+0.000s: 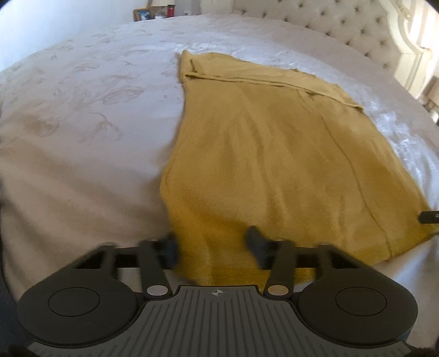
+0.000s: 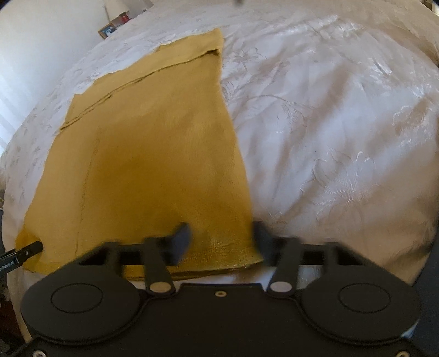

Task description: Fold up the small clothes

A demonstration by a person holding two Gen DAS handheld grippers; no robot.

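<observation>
a wide bed (image 1: 82, 115) carries everything, spread with a pale cover woven in a faint flower pattern, lightly rumpled. a mustard-yellow garment (image 1: 263, 153) lies flat on it, a narrow folded band across its far end, its near edge at the bed's edge.

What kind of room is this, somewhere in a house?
Most likely a bedroom. A mustard-yellow garment lies spread on a bed with a pale floral bedspread, a tufted headboard rises behind it, and a framed picture stands on furniture beside the bed.
</observation>
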